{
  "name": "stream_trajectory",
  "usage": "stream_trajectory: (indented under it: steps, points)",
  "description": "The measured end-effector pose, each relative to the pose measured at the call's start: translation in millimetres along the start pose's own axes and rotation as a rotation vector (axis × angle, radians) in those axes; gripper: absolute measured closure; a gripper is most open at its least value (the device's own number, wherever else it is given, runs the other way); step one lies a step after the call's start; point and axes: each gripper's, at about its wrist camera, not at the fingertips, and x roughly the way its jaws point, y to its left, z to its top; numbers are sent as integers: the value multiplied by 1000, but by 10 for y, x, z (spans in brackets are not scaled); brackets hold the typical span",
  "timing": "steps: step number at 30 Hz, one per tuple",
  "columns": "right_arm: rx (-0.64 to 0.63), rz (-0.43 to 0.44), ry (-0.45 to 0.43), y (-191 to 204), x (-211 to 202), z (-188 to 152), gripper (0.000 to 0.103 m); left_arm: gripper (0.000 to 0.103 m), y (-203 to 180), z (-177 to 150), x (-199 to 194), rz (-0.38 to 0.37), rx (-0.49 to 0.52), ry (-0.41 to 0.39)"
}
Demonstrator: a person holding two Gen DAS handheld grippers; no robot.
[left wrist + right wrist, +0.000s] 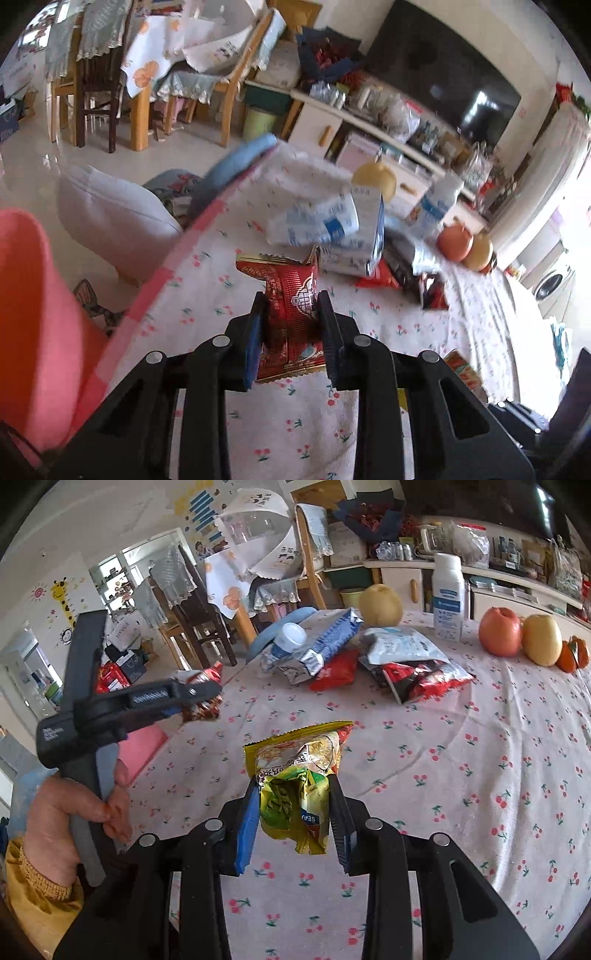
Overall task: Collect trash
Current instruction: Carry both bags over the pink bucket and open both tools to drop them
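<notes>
Left wrist view: the left gripper (291, 314) is clamped on a red snack wrapper (290, 295), which stands crumpled between the two fingers and is held above the cherry-print tablecloth (295, 424). Beyond it, toward the far edge of the table, lie a blue-and-white carton (354, 236) and more loose wrappers; this part is blurred.

Right wrist view: the right gripper (295, 805) is closed on a yellow-green snack bag (295, 775), pinched at its middle, its open top pointing away from the camera, above the near part of the tablecloth. The left gripper (201, 696) shows side-on at the left edge of the table, red wrapper in its tips, with the person's left hand (74, 812) on its handle. A pile of wrappers (369, 661) lies near the far edge. Behind it stand a pear (380, 603) and a white bottle (448, 598). A red apple (500, 631) and a yellow apple (541, 638) touch each other toward the far right corner.
</notes>
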Motion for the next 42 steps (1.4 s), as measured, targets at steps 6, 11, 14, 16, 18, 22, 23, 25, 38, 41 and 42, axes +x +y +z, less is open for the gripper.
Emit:
stream_trajectory:
  steps: [6, 11, 14, 16, 18, 22, 23, 25, 38, 41, 42]
  points:
    - [-46, 25, -12, 292, 40, 104, 67, 73, 268, 133, -353, 25, -50, -82]
    - [-81, 72, -31, 642, 71, 222, 67, 73, 512, 228, -626, 55, -90, -144]
    - [-113, 105, -38, 891, 117, 315, 67, 73, 669, 279, -770, 76, -122, -176]
    - [-137, 122, -38, 1049, 149, 372, 67, 73, 755, 300, -844, 92, -135, -191]
    - [-163, 140, -35, 1221, 202, 424, 67, 73, 862, 319, -921, 118, -148, -209]
    - [-228, 176, -19, 1613, 357, 500, 67, 73, 1129, 344, -1079, 185, -191, -247]
    - [-243, 184, -14, 1706, 406, 514, 67, 73, 1209, 355, -1122, 213, -200, -256]
    - [-272, 200, -3, 1888, 512, 537, 67, 73, 1318, 366, -1178, 252, -210, -263]
    - [-431, 203, 66, 2616, 1119, 484, 63, 72, 1784, 350, -1232, 361, -284, -224]
    - [-421, 191, 55, 2608, 1131, 439, 46, 40, 1811, 346, -1200, 404, -282, -203]
    - [-416, 181, 42, 2596, 1118, 430, 33, 29, 1804, 346, -1208, 430, -276, -206]
